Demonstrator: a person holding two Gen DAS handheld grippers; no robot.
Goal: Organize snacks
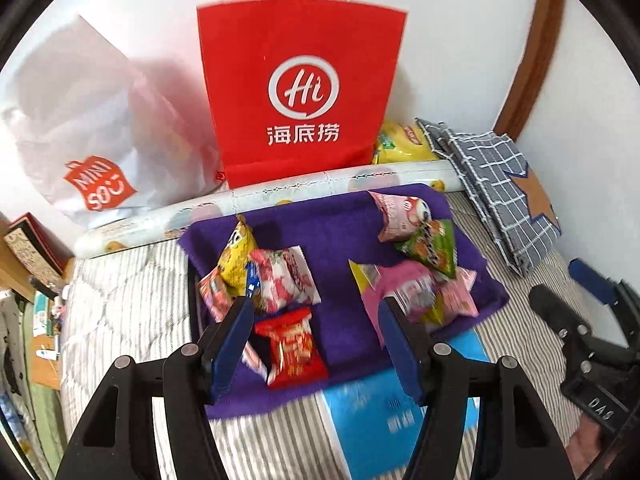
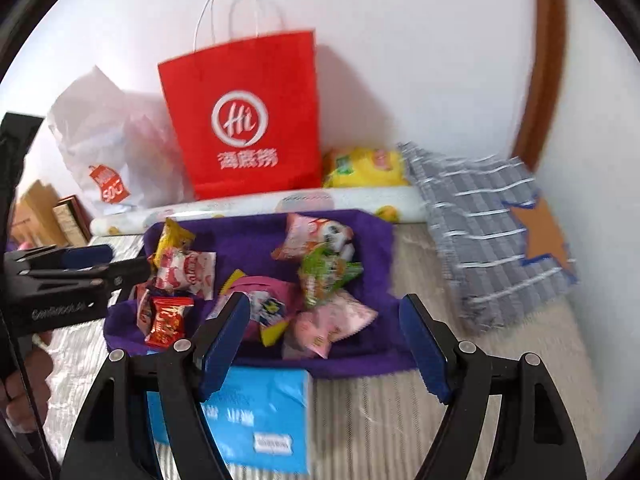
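Observation:
Several snack packets lie in two heaps on a purple cloth [image 1: 340, 236] [image 2: 248, 236]. The left heap holds a red packet [image 1: 294, 346] [image 2: 166, 322], a red-and-white packet [image 1: 282, 280] [image 2: 186, 274] and a yellow one [image 1: 238, 256]. The right heap holds pink packets [image 1: 400, 212] [image 2: 332, 322] and a green one [image 1: 430, 246] [image 2: 326, 272]. My left gripper [image 1: 316, 312] is open and empty just above the red packet. My right gripper [image 2: 324, 320] is open and empty over the near edge of the right heap. It also shows at the right of the left wrist view [image 1: 576, 300].
A red paper bag [image 1: 298, 92] [image 2: 244, 120] and a white Miniso bag [image 1: 92, 128] stand against the wall. A rolled mat [image 1: 280, 196], a yellow chip bag [image 1: 400, 144], a checked cloth [image 1: 496, 184] and a blue pack [image 2: 256, 412] lie on the striped bed.

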